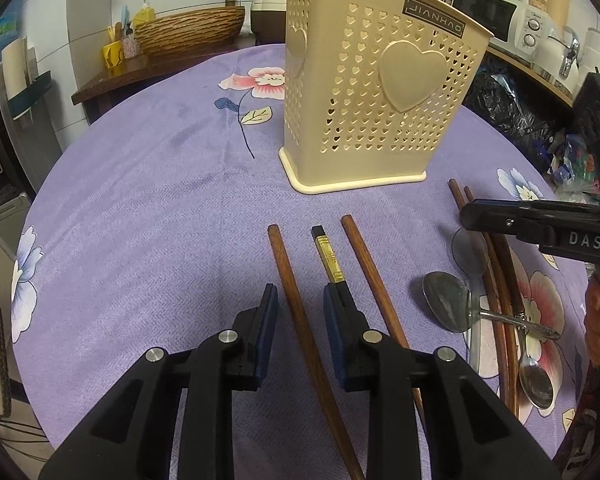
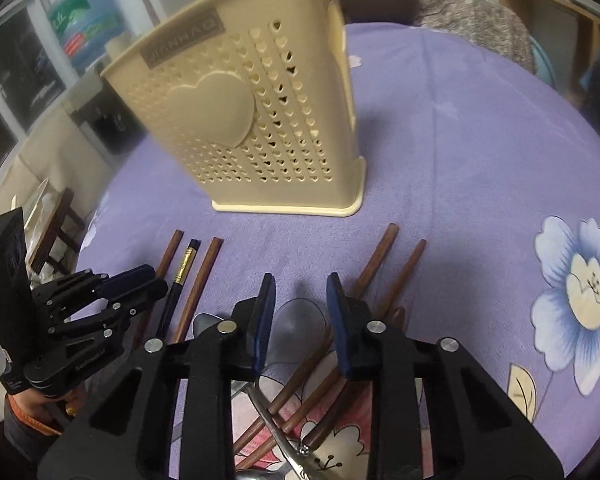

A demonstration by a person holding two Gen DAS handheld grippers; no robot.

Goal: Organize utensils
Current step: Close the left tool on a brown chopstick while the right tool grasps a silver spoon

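While the left gripper (image 1: 298,308) straddles a wooden chopstick (image 1: 300,320) unclenched, the right gripper (image 2: 300,300) hovers over a spoon (image 2: 298,328), released.

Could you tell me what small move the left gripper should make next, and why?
Probably close the left gripper on the wooden chopstick lying between its fingers, then lift it toward the holder. The fingers straddle the chopstick with a gap on either side, so nothing is gripped yet.
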